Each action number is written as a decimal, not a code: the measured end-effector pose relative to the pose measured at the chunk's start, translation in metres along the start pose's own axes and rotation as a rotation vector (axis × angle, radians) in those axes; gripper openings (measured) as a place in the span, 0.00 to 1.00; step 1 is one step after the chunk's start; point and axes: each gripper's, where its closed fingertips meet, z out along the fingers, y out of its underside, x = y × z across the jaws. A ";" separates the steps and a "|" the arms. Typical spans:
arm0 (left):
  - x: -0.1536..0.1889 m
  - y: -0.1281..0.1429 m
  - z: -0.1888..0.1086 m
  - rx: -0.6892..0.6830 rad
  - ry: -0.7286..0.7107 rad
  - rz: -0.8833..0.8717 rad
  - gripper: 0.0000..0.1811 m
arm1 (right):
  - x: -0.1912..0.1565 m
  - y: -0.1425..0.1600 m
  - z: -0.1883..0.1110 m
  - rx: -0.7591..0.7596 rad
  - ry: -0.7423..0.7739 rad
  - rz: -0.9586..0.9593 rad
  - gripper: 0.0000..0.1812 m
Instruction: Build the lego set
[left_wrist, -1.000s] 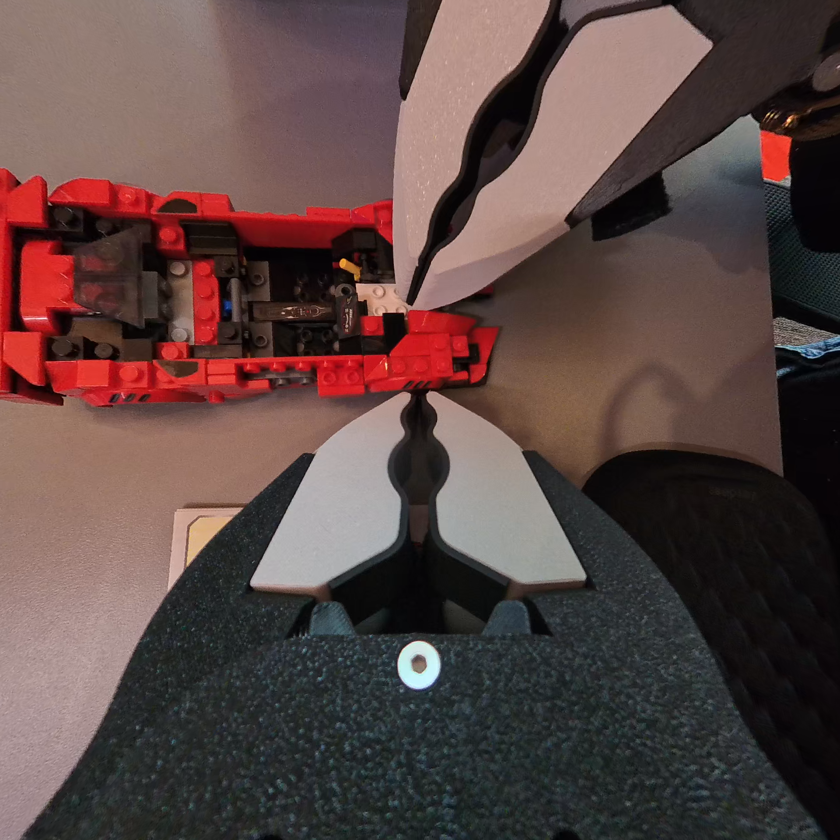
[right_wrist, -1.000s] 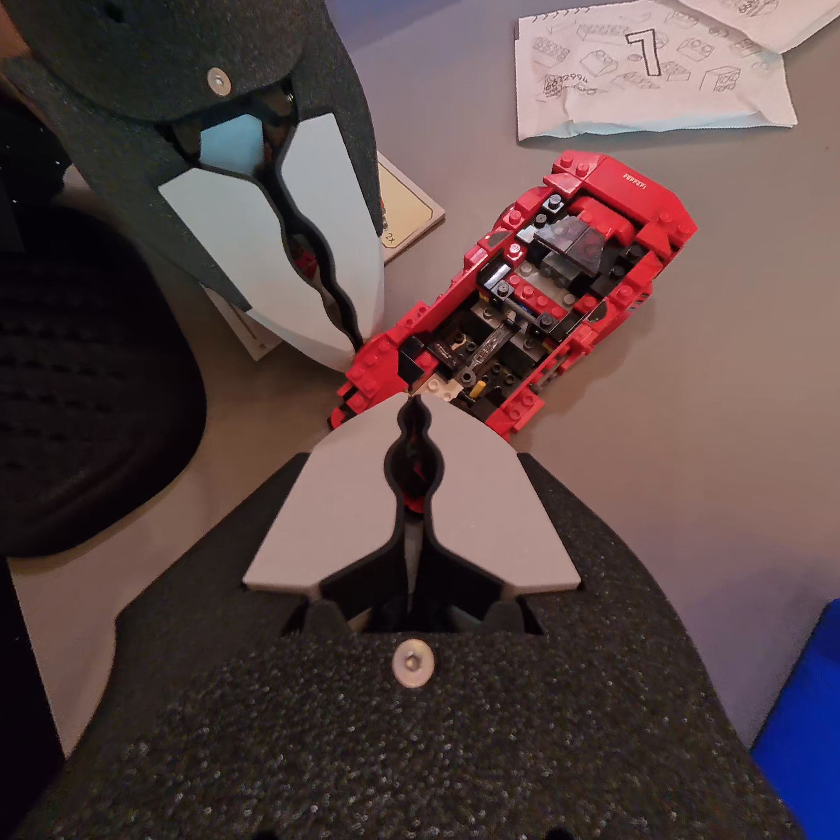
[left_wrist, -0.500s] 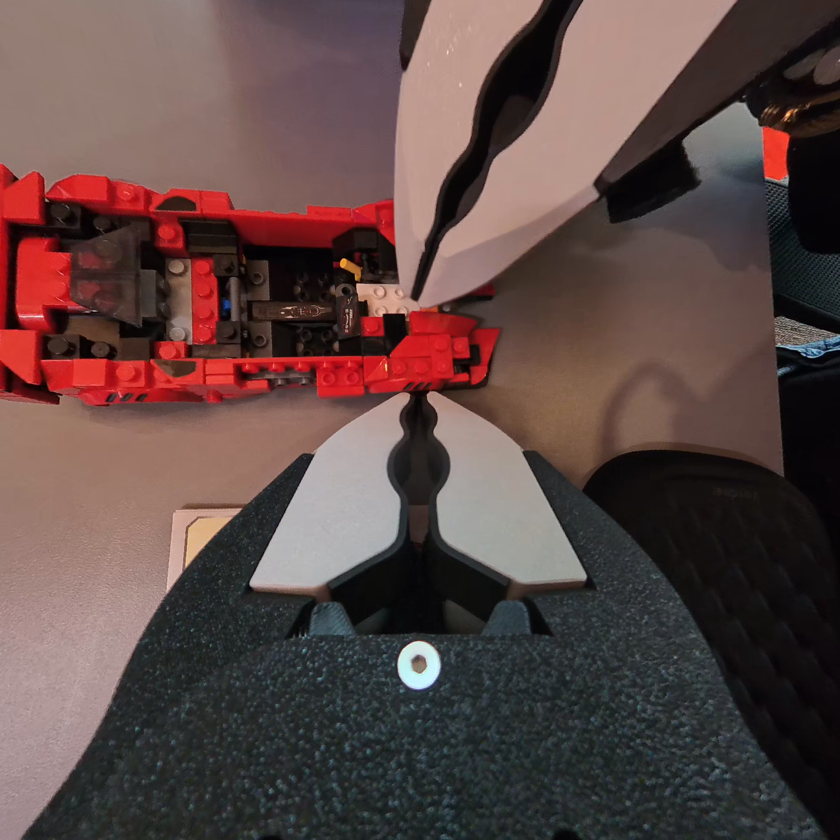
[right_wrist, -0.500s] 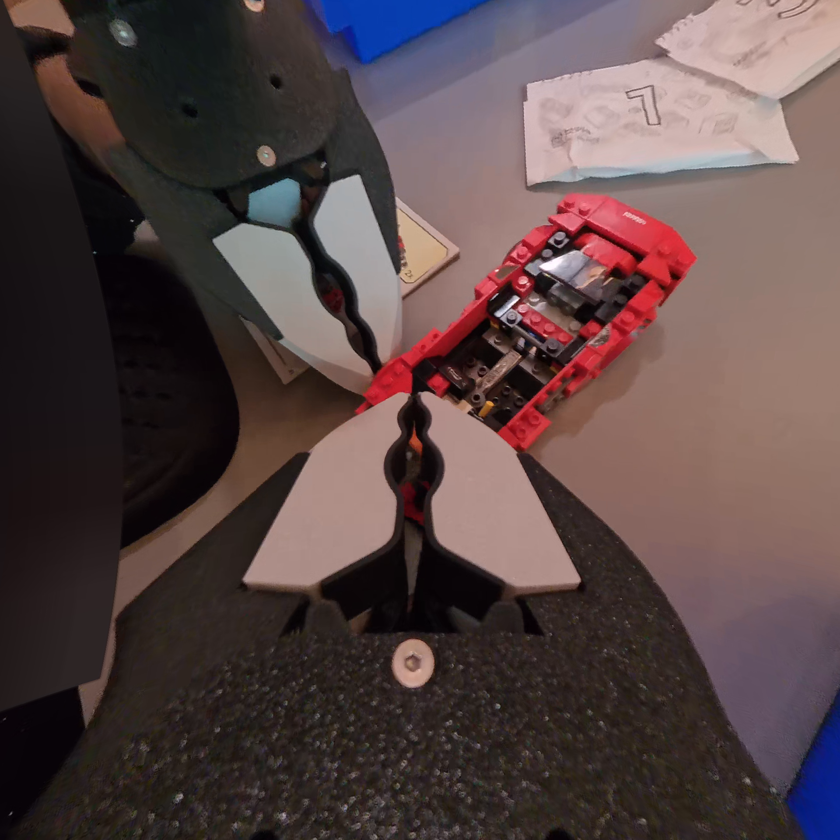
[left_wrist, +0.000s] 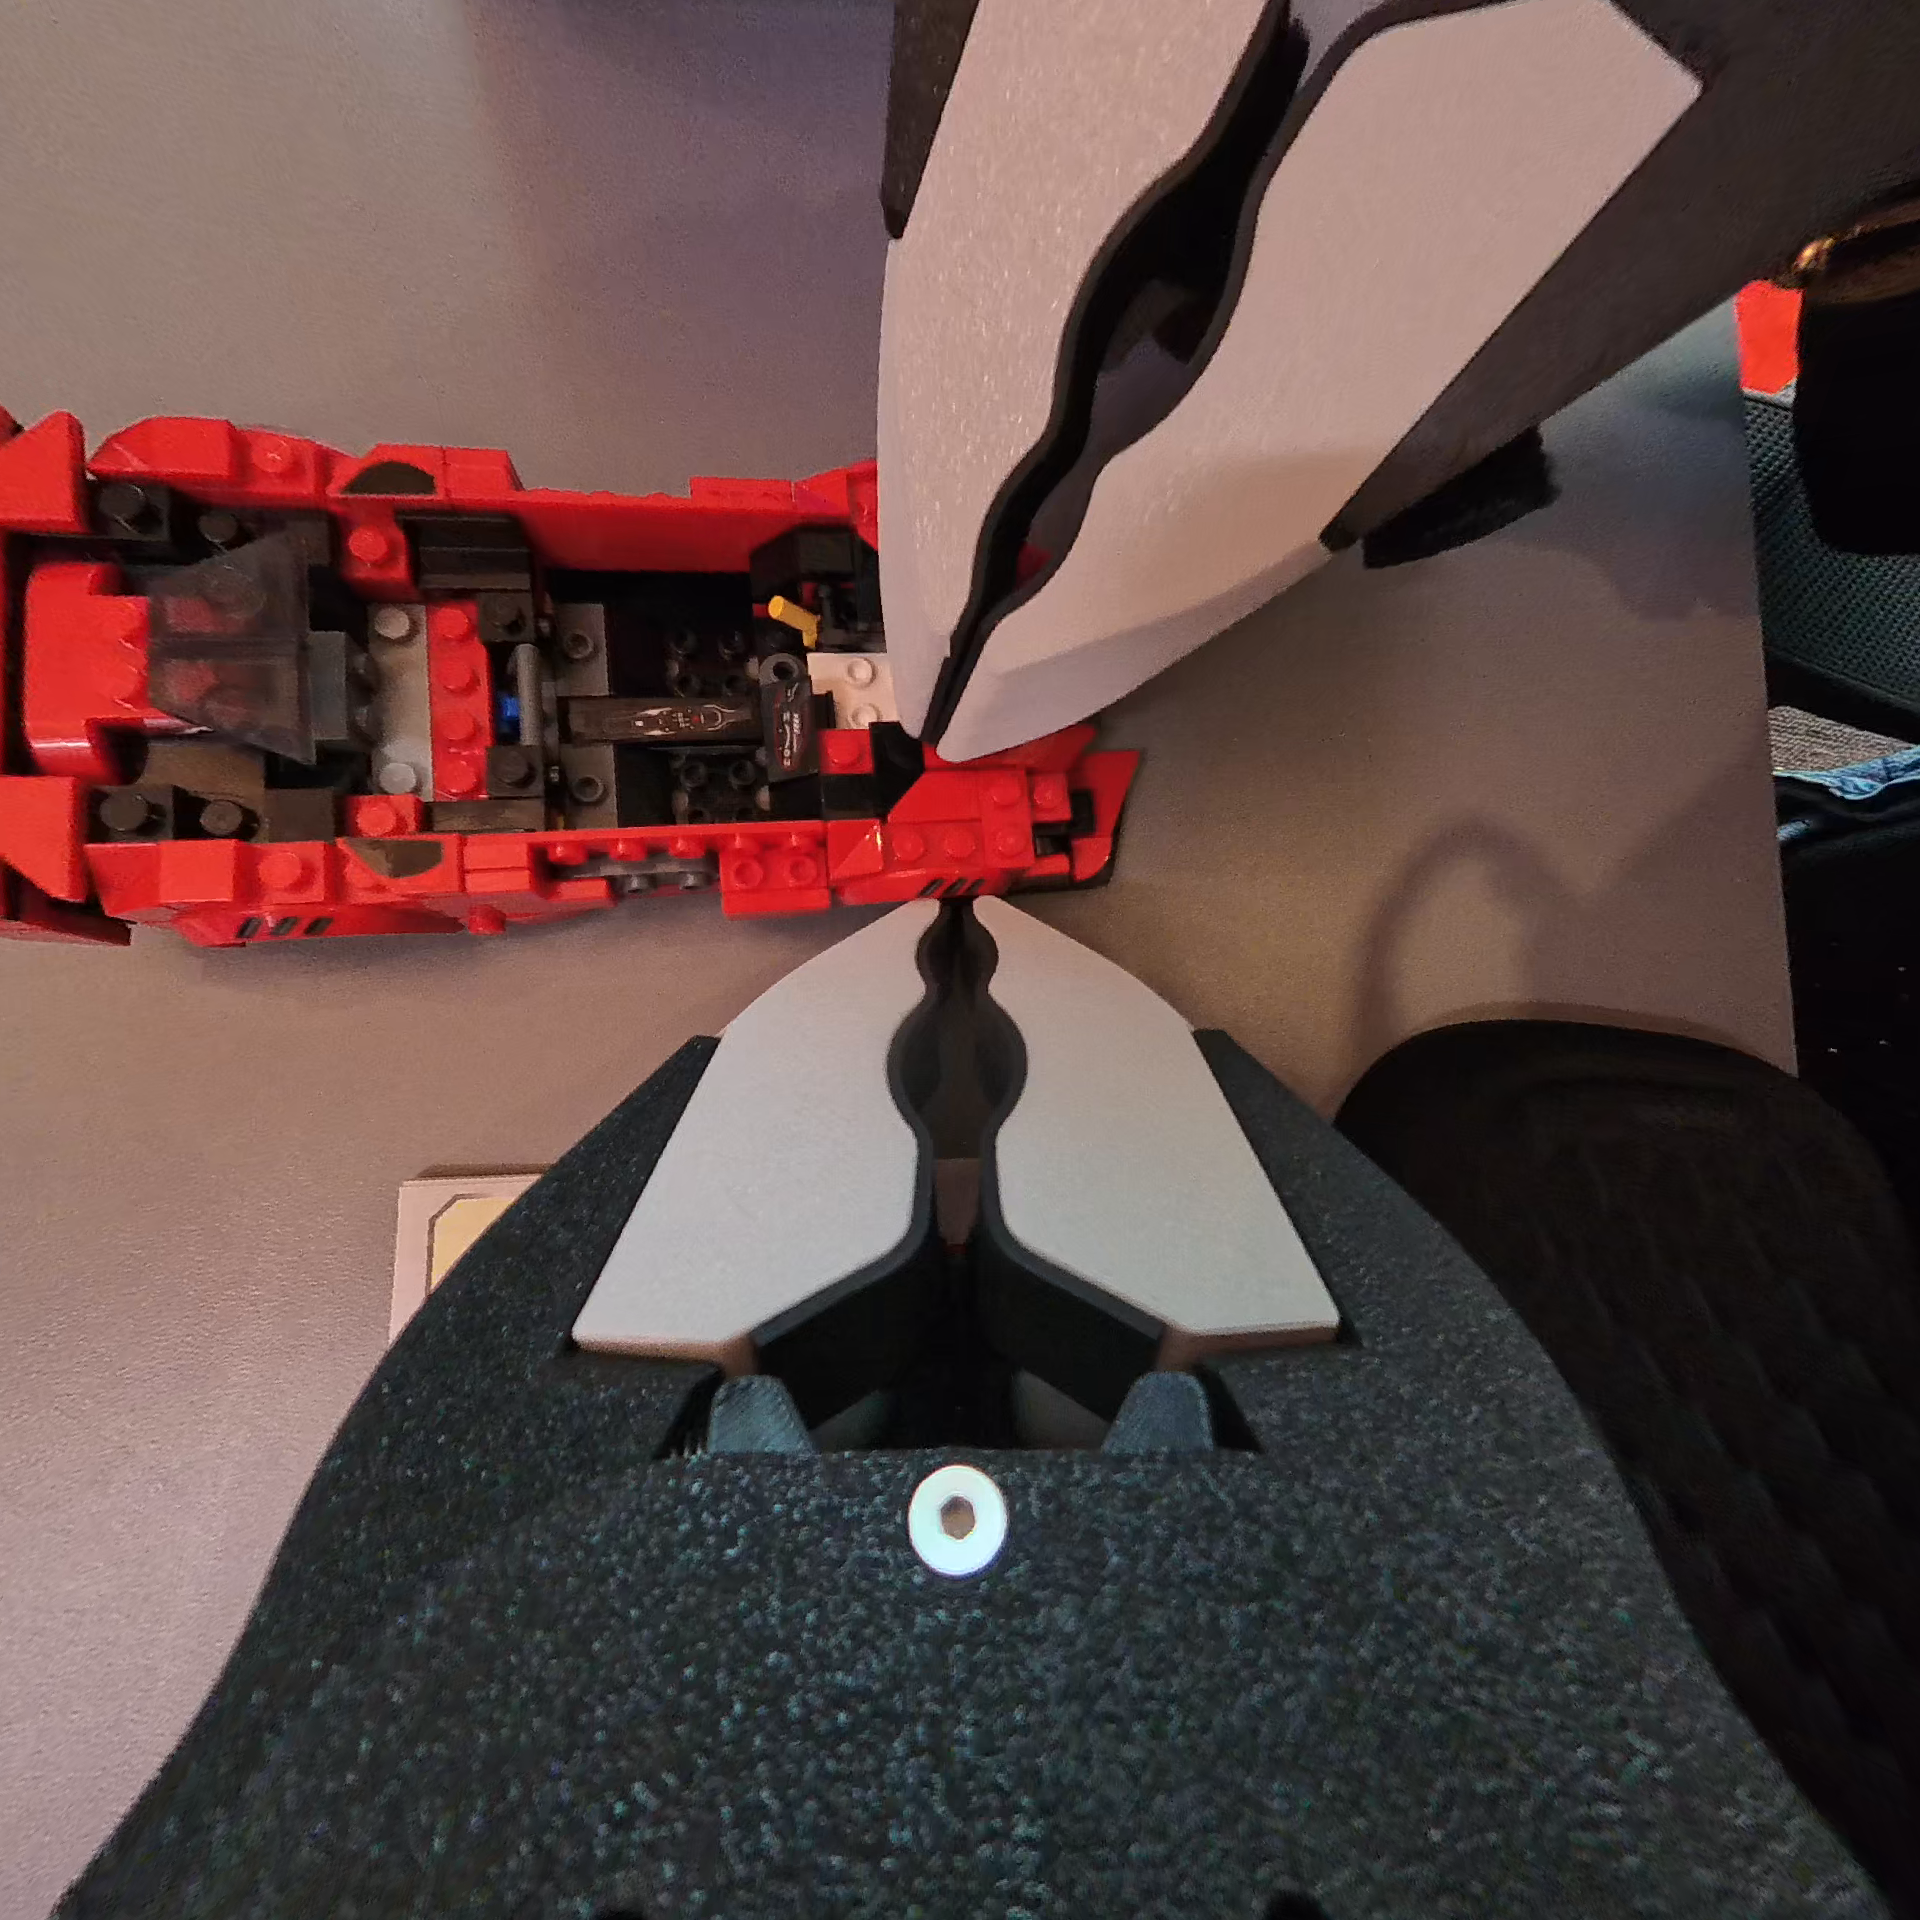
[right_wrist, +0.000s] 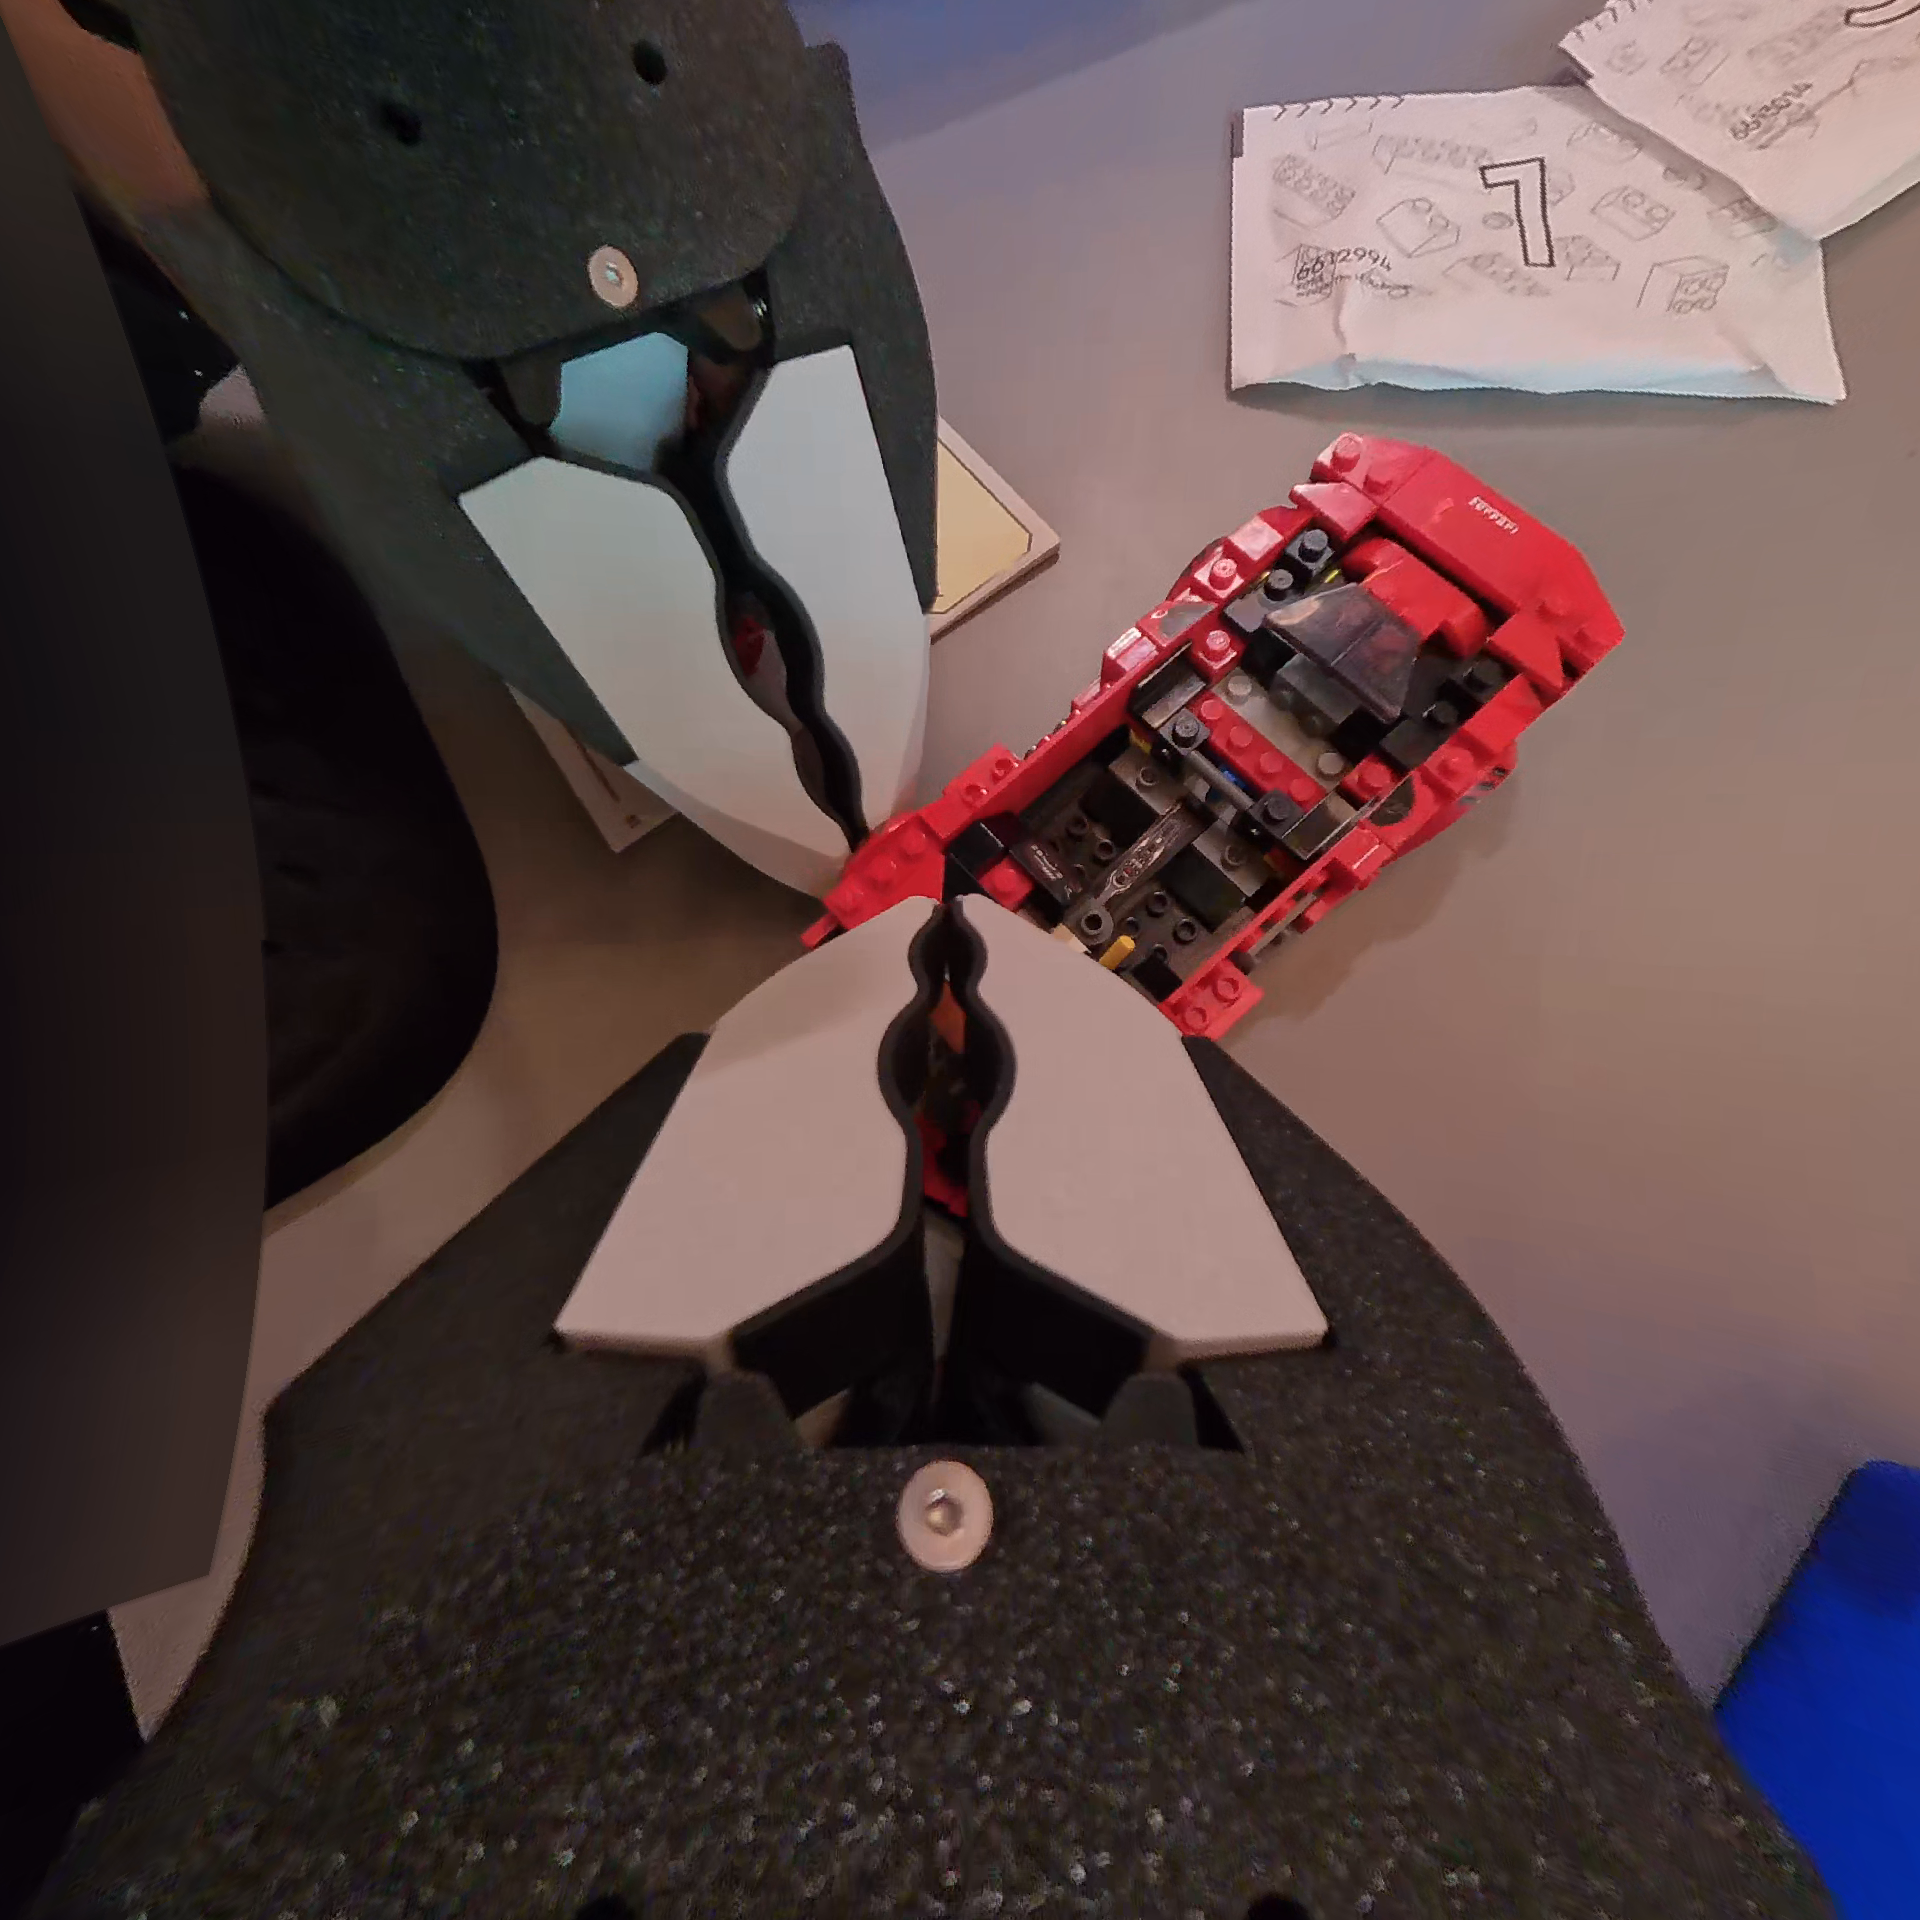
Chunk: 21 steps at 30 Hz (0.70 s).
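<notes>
I press both closed tips, left hand-held gripper (left_wrist: 954, 906) and right hand-held gripper (right_wrist: 943, 906), against the red car's (left_wrist: 436, 686) end. Only my right view shows paper bags (right_wrist: 1527, 239); whether the right one pinches a piece, I cannot tell.

the left gripper (left_wrist: 958, 906) points forward and down, jaws closed, grey fingers (left_wrist: 800, 1132) meeting at the tips with only a wavy slit between. the right gripper (left_wrist: 935, 732) reaches in from the far side, angled down toward the left one's tips, near but apart. its jaws are also closed; a red bit seems caught deep between them, though the slit is too dark to be sure.
</notes>
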 end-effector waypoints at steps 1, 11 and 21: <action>0.000 0.000 0.000 0.000 0.000 0.001 0.00 | 0.000 0.000 0.000 -0.011 0.004 -0.005 0.00; -0.001 -0.001 0.000 0.011 0.011 -0.005 0.00 | 0.001 -0.007 0.002 0.013 -0.008 0.010 0.00; -0.001 -0.002 0.001 0.016 0.016 -0.007 0.00 | 0.002 0.001 -0.001 -0.015 -0.023 0.010 0.00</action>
